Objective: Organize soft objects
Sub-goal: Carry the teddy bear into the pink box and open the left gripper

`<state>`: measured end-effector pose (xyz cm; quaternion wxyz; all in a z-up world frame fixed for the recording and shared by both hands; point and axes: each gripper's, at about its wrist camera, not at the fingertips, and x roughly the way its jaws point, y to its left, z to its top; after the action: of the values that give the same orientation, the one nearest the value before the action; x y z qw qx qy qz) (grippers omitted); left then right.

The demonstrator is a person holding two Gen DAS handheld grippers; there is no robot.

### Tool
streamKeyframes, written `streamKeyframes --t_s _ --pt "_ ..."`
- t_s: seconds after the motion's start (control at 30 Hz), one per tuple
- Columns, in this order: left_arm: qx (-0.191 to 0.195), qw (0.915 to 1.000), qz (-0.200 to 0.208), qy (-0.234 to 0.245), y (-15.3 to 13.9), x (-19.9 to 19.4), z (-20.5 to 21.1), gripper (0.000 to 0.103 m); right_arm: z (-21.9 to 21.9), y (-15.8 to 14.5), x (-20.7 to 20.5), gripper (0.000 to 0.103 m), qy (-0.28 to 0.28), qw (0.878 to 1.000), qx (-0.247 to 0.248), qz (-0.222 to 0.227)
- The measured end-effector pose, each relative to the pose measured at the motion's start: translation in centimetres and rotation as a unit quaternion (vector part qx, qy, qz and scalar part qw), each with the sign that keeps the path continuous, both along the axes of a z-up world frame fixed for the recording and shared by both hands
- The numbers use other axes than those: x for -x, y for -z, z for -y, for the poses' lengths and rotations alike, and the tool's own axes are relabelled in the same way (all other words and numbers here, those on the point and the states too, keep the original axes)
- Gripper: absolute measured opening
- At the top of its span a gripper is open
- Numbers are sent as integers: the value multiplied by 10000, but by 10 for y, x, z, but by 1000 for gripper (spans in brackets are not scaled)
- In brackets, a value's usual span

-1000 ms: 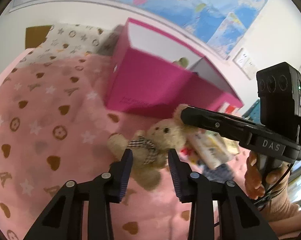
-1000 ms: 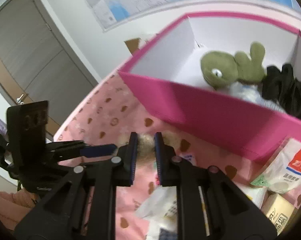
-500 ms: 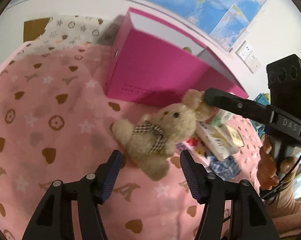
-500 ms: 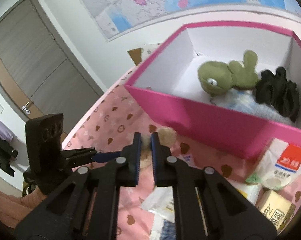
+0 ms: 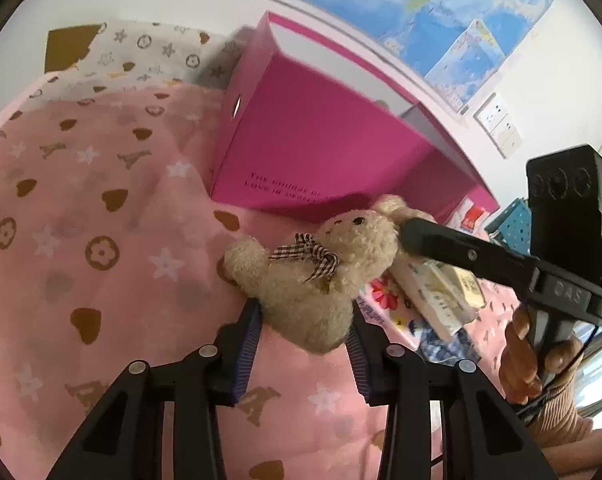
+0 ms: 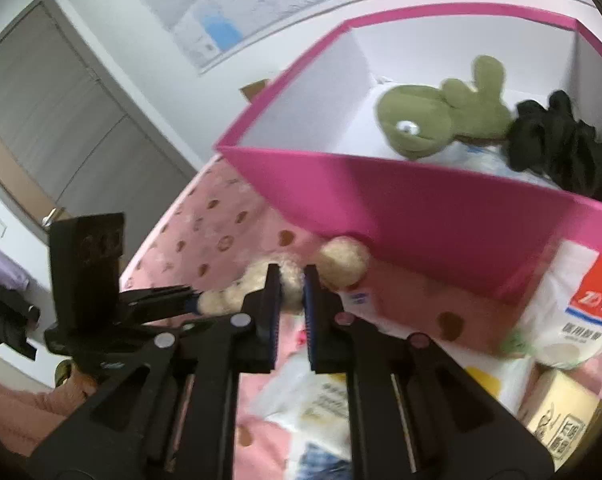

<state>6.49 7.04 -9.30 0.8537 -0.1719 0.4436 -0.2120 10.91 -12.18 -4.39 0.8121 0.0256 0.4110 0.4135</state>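
A beige teddy bear (image 5: 321,272) with a checked bow lies on the pink blanket in front of the pink box (image 5: 321,152). My left gripper (image 5: 303,332) is closing, and its blue pads touch both sides of the bear's lower body. My right gripper (image 6: 291,292) is shut on the teddy bear (image 6: 341,260) at its ear. In the left wrist view the right gripper (image 5: 411,236) reaches in from the right. The left gripper (image 6: 189,300) shows at the bear's foot in the right wrist view. Inside the pink box (image 6: 421,208) lie a green plush (image 6: 433,120) and a black cloth (image 6: 557,140).
Paper and tissue packets (image 5: 437,292) lie right of the bear, beside a white bag with a red label (image 6: 581,312) and a small carton (image 6: 557,412). The pink patterned blanket (image 5: 101,240) stretches to the left. A person's hand (image 5: 533,352) holds the right gripper. A grey door (image 6: 61,120) stands behind.
The left jaws opened wide, then narrowed around the bear's lower body. The right jaws closed tight on the ear. The bear's head has lifted and turned a little towards the box.
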Motion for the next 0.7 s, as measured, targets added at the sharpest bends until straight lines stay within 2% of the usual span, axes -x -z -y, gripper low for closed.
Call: streamKeyframes --t_s 0.17,0.33,0.43,0.57,0.7 --pt "44 9987 515 -29 -36 10 -4 41 0 -29 23 12 -172 9987 -197 448" --pt "-234 9920 1238 29 -87 5 3 41 8 -70 35 12 -177 9938 -449 1000" --pt "-433 9877 1500 94 -106 -9 13 41 9 -88 31 12 -79 9910 -549 1218" --pt "-671 9856 1547 138 -113 -41 23 41 14 -98 13 12 82 9896 -652 1280" --pt "-944 9857 1396 61 -105 -70 31 41 11 -92 -11 12 285 9914 -534 1163"
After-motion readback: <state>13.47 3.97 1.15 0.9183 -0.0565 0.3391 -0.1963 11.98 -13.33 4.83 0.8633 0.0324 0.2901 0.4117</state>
